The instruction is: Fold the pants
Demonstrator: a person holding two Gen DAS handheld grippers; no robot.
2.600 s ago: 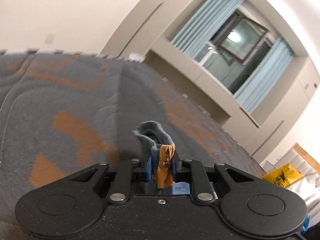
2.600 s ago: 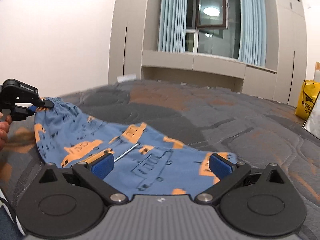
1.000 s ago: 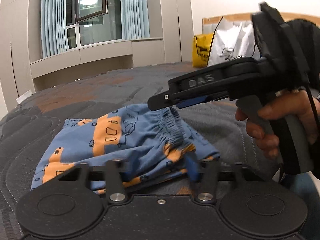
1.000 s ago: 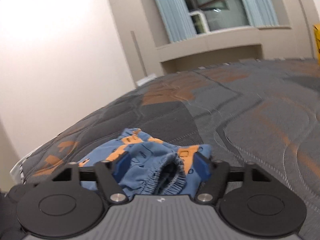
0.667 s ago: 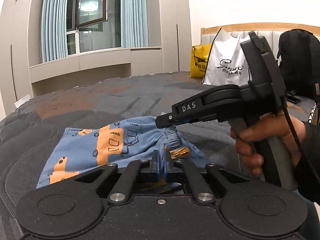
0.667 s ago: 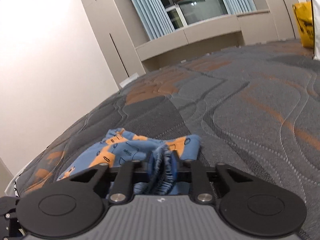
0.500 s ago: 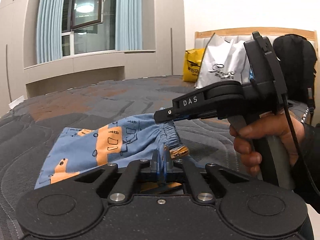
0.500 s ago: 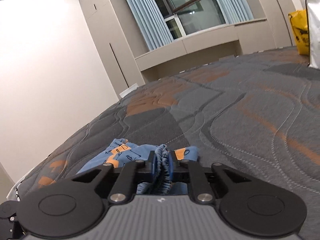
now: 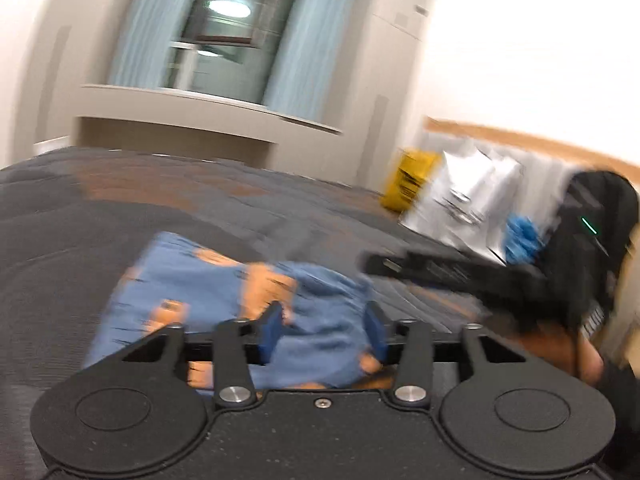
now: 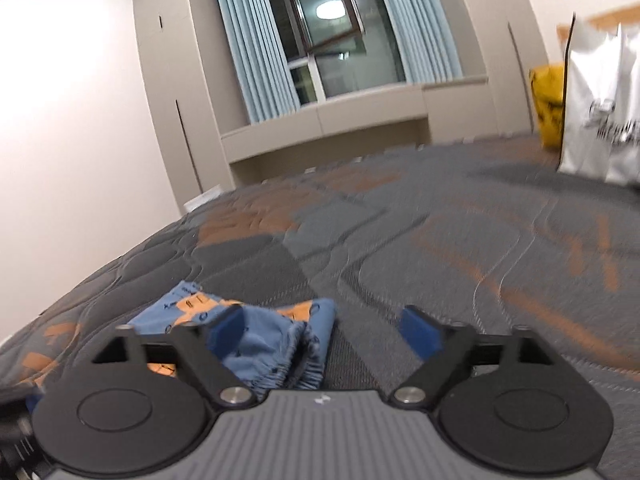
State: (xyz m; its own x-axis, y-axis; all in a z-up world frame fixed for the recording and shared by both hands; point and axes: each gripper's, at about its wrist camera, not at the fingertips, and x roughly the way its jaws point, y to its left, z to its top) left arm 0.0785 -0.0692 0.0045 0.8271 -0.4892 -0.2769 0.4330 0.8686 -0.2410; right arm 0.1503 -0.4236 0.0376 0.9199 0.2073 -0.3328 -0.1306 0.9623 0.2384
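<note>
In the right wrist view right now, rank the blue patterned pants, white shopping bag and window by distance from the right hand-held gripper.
1. Blue orange-printed pants: on the bed, between the open right hand-held gripper fingers, lower left.
2. White printed shopping bag: far right, across the bed.
3. Window: back wall, top centre.

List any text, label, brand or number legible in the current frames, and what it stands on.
No text reads clearly in the current frames.
White shopping bag: dark lettering, too blurred and cut off at the edge to read.
Yellow bag: dark print, blurred, unreadable.
Right gripper seen from the left wrist view: a small light label on its arm, smeared by motion, unreadable.
Blue pants with orange vehicle print: small dark marks only, no readable words.
</note>
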